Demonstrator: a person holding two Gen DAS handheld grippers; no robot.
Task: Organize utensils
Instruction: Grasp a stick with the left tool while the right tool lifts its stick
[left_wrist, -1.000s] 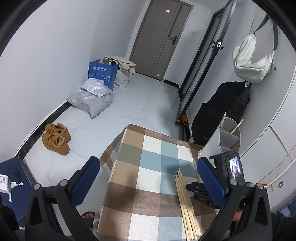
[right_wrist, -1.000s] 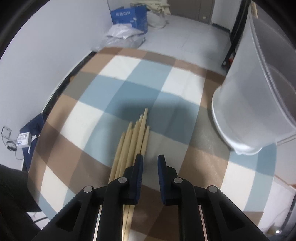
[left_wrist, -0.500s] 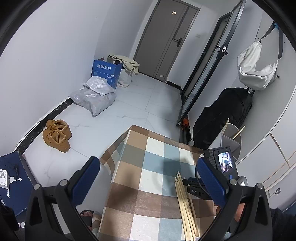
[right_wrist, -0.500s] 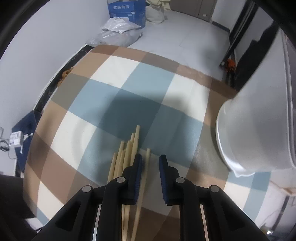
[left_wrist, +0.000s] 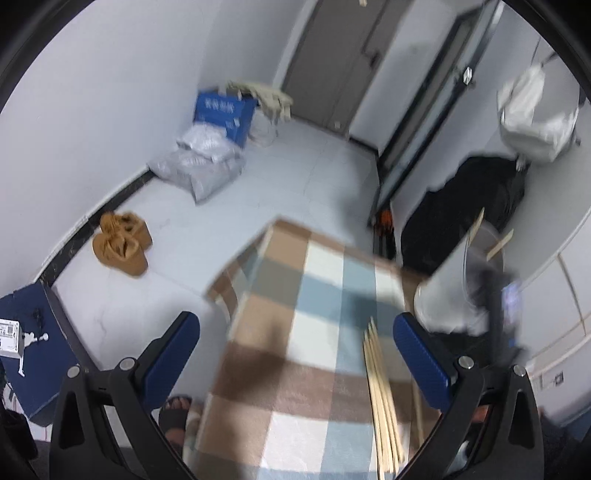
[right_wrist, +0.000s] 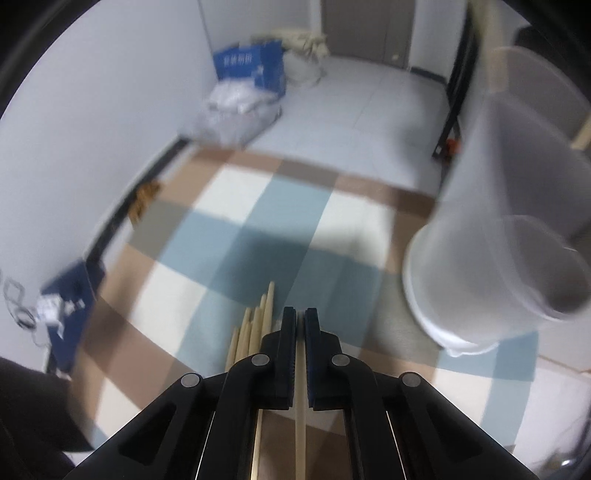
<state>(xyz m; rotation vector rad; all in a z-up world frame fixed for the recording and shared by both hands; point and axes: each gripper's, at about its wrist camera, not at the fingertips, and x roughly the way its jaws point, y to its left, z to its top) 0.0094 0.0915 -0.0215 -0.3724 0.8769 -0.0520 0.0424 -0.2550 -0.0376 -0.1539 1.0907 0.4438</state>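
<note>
Chopsticks (right_wrist: 255, 332) lie bundled on the checked tablecloth (right_wrist: 236, 236), near ends cut off by the frame edge and by the right gripper (right_wrist: 300, 325). Its jaws have just been closing and now clamp one single chopstick (right_wrist: 300, 424); the stick's far tip is hidden between the pads. White utensil holder (right_wrist: 491, 258) stands to the right, blurred, top cut off; two sticks poke out of it in the left wrist view, its compartments unreadable. Left gripper (left_wrist: 295, 354) hangs over the cloth with jaws spread wide, nothing between them. Both views are motion-blurred. In the left view the right gripper shows only as a dark smear beside the holder. A sandalled foot (left_wrist: 177, 410) peeks out at the table edge, mostly hidden.
</note>
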